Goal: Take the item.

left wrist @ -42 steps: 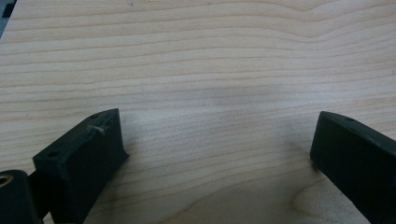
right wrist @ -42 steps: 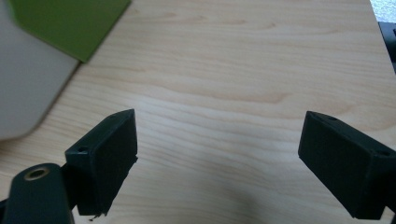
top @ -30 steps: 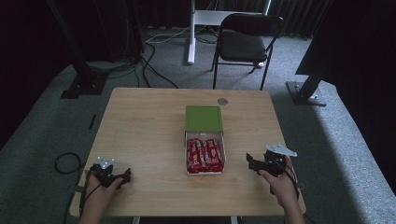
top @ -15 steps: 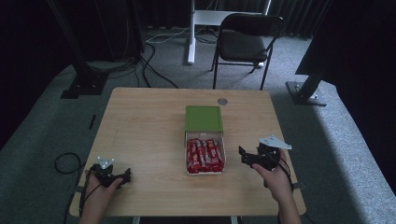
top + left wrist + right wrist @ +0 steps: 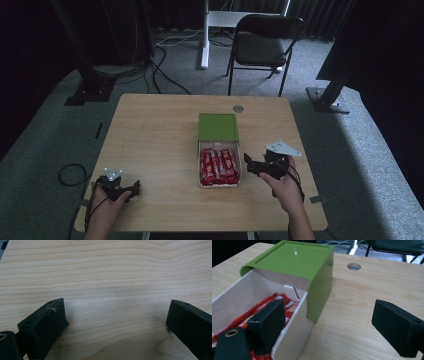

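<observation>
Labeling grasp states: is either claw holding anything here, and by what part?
Nothing is held. The left claw is open over bare table. The right claw is open beside the box of red bars, one jaw over its rim.

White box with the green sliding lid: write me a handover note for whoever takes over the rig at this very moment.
Left gripper: open, empty, resting on the light wooden table near its front left corner.
Right gripper: open, empty, beside the right wall of the white rectangular plastic box.
Green plastic lid: covers the far half of the box; the near half is open.
Red foil-wrapped bars: lying in the open half.
Done: nothing gripped yet.
Left: probably grasp the box or the lid; which one cannot be told.
</observation>
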`<action>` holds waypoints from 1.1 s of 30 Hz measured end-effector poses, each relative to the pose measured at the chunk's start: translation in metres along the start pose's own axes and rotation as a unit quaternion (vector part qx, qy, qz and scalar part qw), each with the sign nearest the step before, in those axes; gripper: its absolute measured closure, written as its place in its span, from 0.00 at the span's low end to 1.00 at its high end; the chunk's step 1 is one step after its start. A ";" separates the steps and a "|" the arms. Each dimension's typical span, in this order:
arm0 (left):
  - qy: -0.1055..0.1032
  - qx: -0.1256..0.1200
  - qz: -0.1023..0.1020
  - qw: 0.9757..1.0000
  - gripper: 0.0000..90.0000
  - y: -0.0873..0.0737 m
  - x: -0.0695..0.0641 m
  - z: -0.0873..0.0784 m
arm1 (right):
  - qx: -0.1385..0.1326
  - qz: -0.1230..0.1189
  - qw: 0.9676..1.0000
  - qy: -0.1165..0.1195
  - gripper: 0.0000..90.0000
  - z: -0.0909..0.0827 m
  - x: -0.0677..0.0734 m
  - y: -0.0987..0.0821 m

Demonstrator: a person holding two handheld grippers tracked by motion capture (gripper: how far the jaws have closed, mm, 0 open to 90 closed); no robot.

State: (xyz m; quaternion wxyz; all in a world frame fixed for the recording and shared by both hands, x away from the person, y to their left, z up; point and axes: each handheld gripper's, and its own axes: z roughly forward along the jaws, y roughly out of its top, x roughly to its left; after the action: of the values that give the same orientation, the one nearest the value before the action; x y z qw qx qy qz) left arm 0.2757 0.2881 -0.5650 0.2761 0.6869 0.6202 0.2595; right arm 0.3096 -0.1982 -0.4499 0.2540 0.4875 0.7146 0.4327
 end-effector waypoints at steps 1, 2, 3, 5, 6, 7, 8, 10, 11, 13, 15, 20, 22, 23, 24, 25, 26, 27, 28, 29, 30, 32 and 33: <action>0.000 0.000 0.000 1.000 0.04 0.000 0.000 0.000 | -0.001 -0.002 1.000 0.002 0.13 0.000 0.002 0.002; 0.000 0.000 0.000 1.000 0.04 0.000 0.000 0.000 | -0.002 -0.002 1.000 0.004 0.13 0.001 0.004 0.003; 0.000 0.000 0.000 1.000 0.04 0.000 0.000 0.000 | -0.003 -0.005 1.000 0.006 0.13 0.001 0.007 0.005; 0.000 0.000 0.000 1.000 0.04 0.000 0.000 0.000 | -0.005 -0.009 1.000 0.011 0.13 0.003 0.011 0.009; 0.000 0.000 0.000 1.000 0.04 0.000 0.000 0.000 | -0.005 -0.011 1.000 0.013 0.13 0.003 0.013 0.010; 0.000 0.000 0.000 1.000 0.04 0.000 0.000 0.000 | -0.005 -0.013 1.000 0.015 0.13 0.004 0.016 0.011; 0.000 0.000 0.000 1.000 0.04 0.000 0.000 0.000 | -0.006 -0.015 1.000 0.017 0.13 0.005 0.018 0.012; 0.000 -0.001 -0.002 1.000 0.04 0.000 0.000 0.000 | -0.005 -0.017 1.000 0.020 0.13 0.007 0.022 0.014; 0.000 -0.001 -0.001 1.000 0.04 0.000 0.000 0.000 | -0.006 -0.018 1.000 0.021 0.13 0.008 0.024 0.015; 0.000 0.000 0.000 1.000 0.04 0.000 0.000 0.000 | -0.005 -0.018 0.999 0.027 0.13 0.010 0.027 0.016; 0.000 0.000 0.000 1.000 0.04 0.000 0.000 0.000 | -0.007 -0.022 0.999 0.033 0.13 0.012 0.031 0.017; 0.000 0.001 0.000 1.000 0.04 0.000 0.000 0.000 | -0.008 -0.028 0.999 0.041 0.13 0.014 0.039 0.018; 0.000 0.002 0.001 1.000 0.04 0.000 0.000 0.000 | -0.006 -0.031 0.999 0.045 0.14 0.017 0.045 0.019; 0.000 0.001 0.001 1.000 0.04 0.000 0.000 0.000 | -0.006 -0.031 0.998 0.047 0.14 0.018 0.046 0.019; 0.000 0.001 0.001 1.000 0.04 0.000 0.000 0.000 | -0.006 -0.033 0.998 0.049 0.14 0.019 0.048 0.019; 0.000 0.001 0.000 1.000 0.04 0.000 0.000 0.000 | -0.005 -0.035 0.998 0.051 0.14 0.020 0.050 0.019; 0.000 0.000 0.000 1.000 0.04 0.000 0.000 0.000 | -0.004 -0.035 0.998 0.053 0.14 0.021 0.052 0.019; 0.000 0.000 0.000 1.000 0.04 0.000 0.000 0.000 | -0.004 -0.037 0.998 0.056 0.14 0.022 0.054 0.019; 0.000 0.000 0.000 1.000 0.04 0.000 0.000 0.000 | -0.003 -0.037 0.998 0.058 0.14 0.023 0.056 0.019; 0.000 0.001 0.000 1.000 0.04 0.000 0.000 0.000 | -0.002 -0.037 0.997 0.061 0.14 0.024 0.057 0.018; 0.000 0.000 0.000 1.000 0.04 0.000 0.000 0.000 | -0.001 -0.038 0.997 0.064 0.14 0.026 0.059 0.018; 0.000 0.000 0.000 1.000 0.04 0.000 0.000 0.000 | 0.002 -0.039 0.997 0.067 0.14 0.029 0.063 0.017; 0.000 0.000 0.001 1.000 0.04 0.000 0.000 0.000 | 0.003 -0.038 0.997 0.069 0.14 0.030 0.064 0.016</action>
State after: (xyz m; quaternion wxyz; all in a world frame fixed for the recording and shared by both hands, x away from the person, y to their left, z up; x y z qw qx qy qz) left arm 0.2757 0.2881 -0.5649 0.2755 0.6873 0.6200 0.2596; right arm 0.3154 -0.1255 -0.4468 0.2186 0.4299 0.7496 0.4534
